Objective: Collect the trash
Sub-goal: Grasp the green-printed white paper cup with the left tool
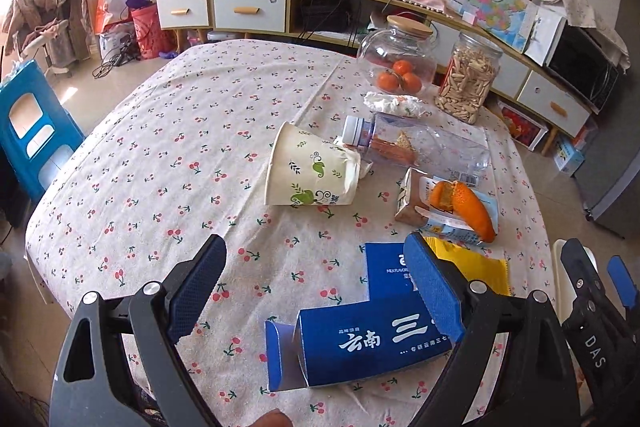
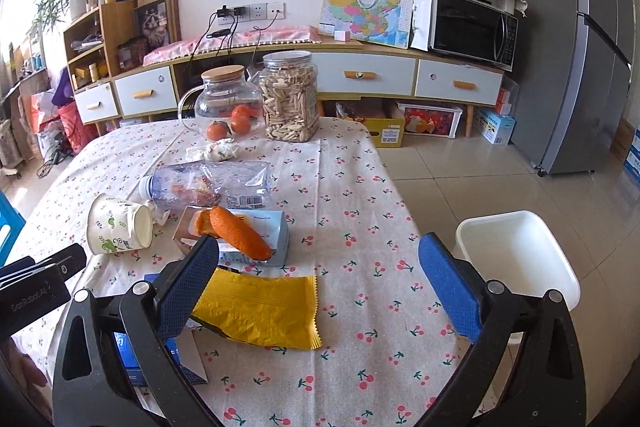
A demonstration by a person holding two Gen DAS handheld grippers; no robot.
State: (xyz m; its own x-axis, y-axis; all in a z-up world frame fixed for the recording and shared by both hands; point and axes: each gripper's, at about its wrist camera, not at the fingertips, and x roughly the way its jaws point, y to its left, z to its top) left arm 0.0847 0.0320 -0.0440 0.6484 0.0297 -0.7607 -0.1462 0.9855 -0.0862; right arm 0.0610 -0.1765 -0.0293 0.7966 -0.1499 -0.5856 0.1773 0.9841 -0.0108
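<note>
The left gripper [image 1: 316, 287] hangs with jaws spread wide and empty above the blue carton [image 1: 372, 351]. The right gripper [image 2: 320, 283] gapes too, yellow wrapper [image 2: 260, 311] below. At twelve o'clock, orange peel [image 2: 240, 233], perhaps on a milk box; white bin [image 2: 516, 259] at three o'clock off the tabletop [image 2: 360, 187].

We see a toppled paper cup [image 2: 120, 227] left of a milk carton [image 2: 256, 235], orange peel [image 2: 240, 233] on it, plastic bottle [image 2: 212, 183] behind, snack wrapper [image 2: 260, 311] in front, bin [image 2: 516, 259] right of the table [image 2: 360, 227].

Each gripper, left [image 1: 316, 291] and right [image 2: 320, 287], has a black frame, silver screws and two fingers [image 1: 196, 287] faced with textured blue pads.
</note>
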